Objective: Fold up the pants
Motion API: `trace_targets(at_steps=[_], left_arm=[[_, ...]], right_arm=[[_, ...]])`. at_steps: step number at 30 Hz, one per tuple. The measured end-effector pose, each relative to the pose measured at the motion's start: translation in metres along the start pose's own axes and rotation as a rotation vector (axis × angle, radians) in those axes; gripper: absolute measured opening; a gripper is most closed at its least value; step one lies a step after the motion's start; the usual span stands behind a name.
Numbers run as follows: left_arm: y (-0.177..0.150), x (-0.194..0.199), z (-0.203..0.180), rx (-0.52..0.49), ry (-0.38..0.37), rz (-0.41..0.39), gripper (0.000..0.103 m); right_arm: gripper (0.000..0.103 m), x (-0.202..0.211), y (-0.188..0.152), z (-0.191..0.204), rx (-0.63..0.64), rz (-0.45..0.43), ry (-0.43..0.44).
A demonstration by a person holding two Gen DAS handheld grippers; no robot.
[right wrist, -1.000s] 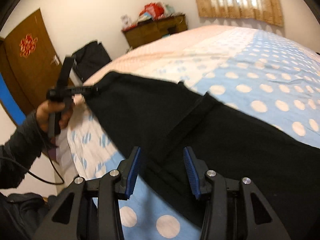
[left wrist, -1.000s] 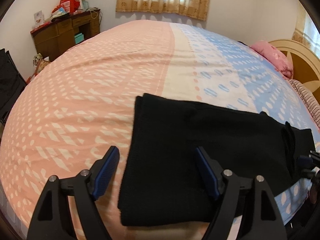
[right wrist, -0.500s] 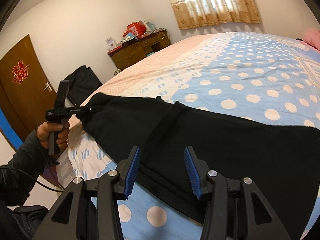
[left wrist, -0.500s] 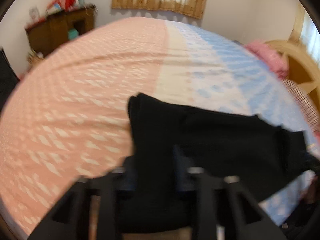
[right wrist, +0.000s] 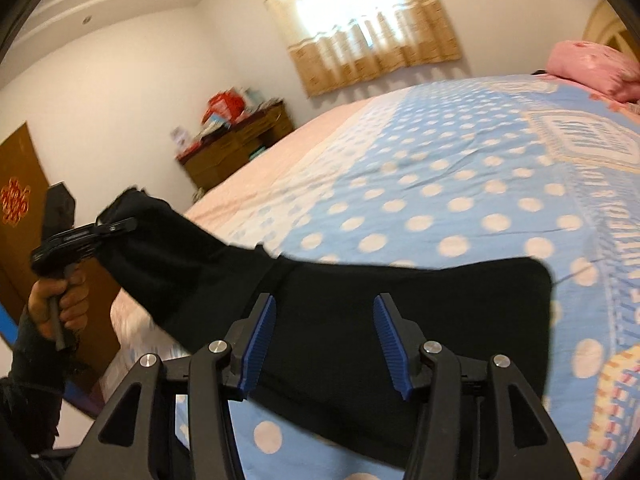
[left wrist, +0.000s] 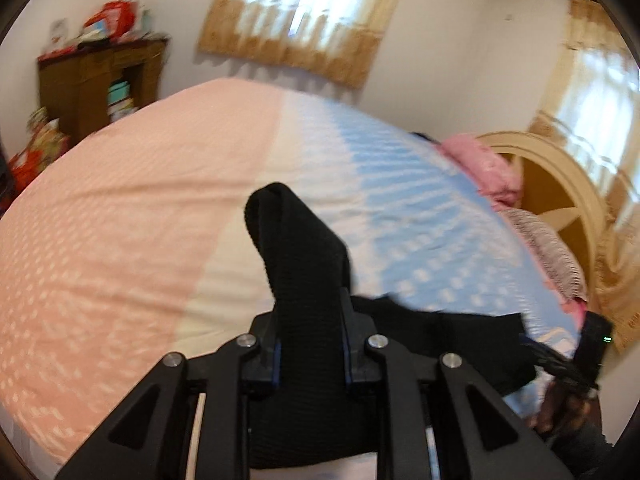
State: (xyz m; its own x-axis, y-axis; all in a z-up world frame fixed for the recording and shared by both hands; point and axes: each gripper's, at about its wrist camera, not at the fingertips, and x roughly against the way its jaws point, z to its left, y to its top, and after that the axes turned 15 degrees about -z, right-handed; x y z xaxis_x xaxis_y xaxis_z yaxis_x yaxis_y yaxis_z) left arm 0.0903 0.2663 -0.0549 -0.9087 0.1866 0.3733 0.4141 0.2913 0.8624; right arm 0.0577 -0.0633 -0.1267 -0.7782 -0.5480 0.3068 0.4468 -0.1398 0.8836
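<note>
Now your left gripper [left wrist: 308, 356] is clamped on one end of the black knit pants [right wrist: 400, 320], its blue-padded fingers [left wrist: 275, 354] pressed against both sides of a bunched fold that stands up between them and curls over at the top. Seen from your right wrist, that gripped end hangs lifted off the bed's near edge, with your left hand [right wrist: 60, 304] wrapped around the gripper's handle, while the remaining cloth lies flat across the blue polka-dot part of the bedspread [right wrist: 460, 184]. Your right gripper [right wrist: 324, 338] has just been widening; its blue ribbed pads [right wrist: 260, 340] stand apart above the flat black fabric and press on nothing. Beyond the pants, the bedspread runs from blue through a pale band to pink. You have a pink pillow [right wrist: 596, 66] at the bed's head, a brown wooden dresser [right wrist: 236, 148] against the far wall, and a tan curtain [right wrist: 360, 28] over the window.
</note>
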Motion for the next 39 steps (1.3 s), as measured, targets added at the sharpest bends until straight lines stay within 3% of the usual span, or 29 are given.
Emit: trace_targets(at_steps=[6, 10, 14, 22, 27, 30, 32, 39], left_arm=[[0.011, -0.007, -0.079, -0.058, -0.169, -0.009, 0.021], [0.007, -0.023, -0.147, -0.134, -0.298, 0.035, 0.021], [-0.011, -0.05, -0.2, -0.214, -0.366, 0.111, 0.021], [-0.077, -0.107, -0.258, -0.326, -0.348, 0.292, 0.021], [-0.107, -0.126, -0.277, -0.36, -0.325, 0.336, 0.023], [-0.118, -0.125, -0.287, -0.38, -0.331, 0.357, 0.029], [-0.12, -0.12, -0.293, -0.384, -0.344, 0.348, 0.047], [-0.097, -0.092, -0.281, -0.378, -0.356, 0.228, 0.074]], right_arm=[[0.054, 0.027, 0.016, -0.023, -0.02, -0.063, -0.074], [0.054, 0.047, 0.021, -0.043, -0.044, -0.107, -0.125], [0.054, 0.064, 0.022, -0.07, -0.1, -0.144, -0.183], [0.056, 0.08, 0.02, -0.12, -0.226, -0.168, -0.309], [0.057, 0.079, 0.015, -0.13, -0.254, -0.165, -0.329], [0.057, 0.076, 0.014, -0.129, -0.245, -0.16, -0.33], [0.057, 0.074, 0.013, -0.13, -0.244, -0.157, -0.325], [0.057, 0.086, 0.024, -0.111, -0.176, -0.197, -0.295]])
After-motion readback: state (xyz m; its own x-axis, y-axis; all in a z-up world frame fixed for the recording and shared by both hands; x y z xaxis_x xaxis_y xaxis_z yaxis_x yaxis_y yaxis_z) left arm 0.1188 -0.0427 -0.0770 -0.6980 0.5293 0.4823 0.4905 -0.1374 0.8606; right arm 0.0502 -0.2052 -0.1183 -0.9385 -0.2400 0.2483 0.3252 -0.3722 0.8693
